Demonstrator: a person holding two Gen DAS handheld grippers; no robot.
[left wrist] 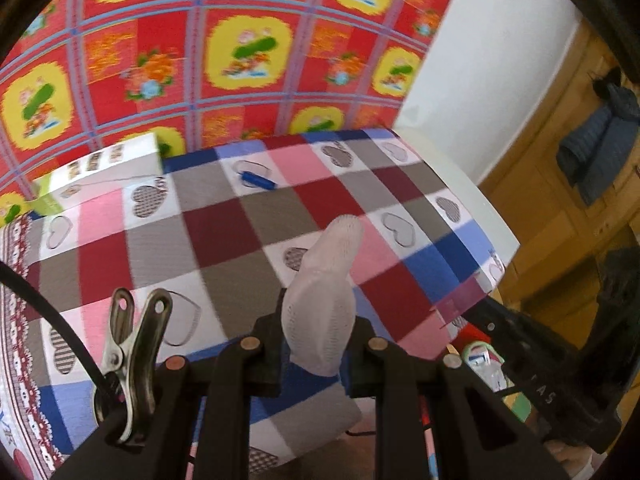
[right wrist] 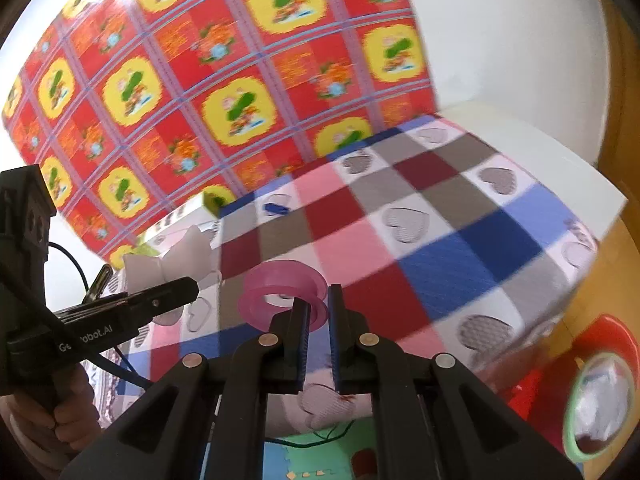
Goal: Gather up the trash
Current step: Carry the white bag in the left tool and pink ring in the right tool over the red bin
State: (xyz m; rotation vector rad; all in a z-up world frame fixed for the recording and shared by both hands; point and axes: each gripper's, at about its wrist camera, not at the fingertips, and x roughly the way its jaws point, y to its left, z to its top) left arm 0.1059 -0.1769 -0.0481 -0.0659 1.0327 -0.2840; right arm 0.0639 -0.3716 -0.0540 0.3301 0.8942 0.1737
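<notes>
In the left wrist view my left gripper is shut on a white foam net sleeve that sticks up between its fingers, above the checked tablecloth. The right wrist view shows the same gripper at the left, with the white sleeve in its tip. My right gripper is shut on the wall of a pink plastic ring, held over the table's near edge. A small blue object lies on the cloth near the back.
A white and green box stands at the back left of the table. A red bin with a green rim, holding scraps, stands on the floor by the table's right corner. A metal clip hangs on the left gripper.
</notes>
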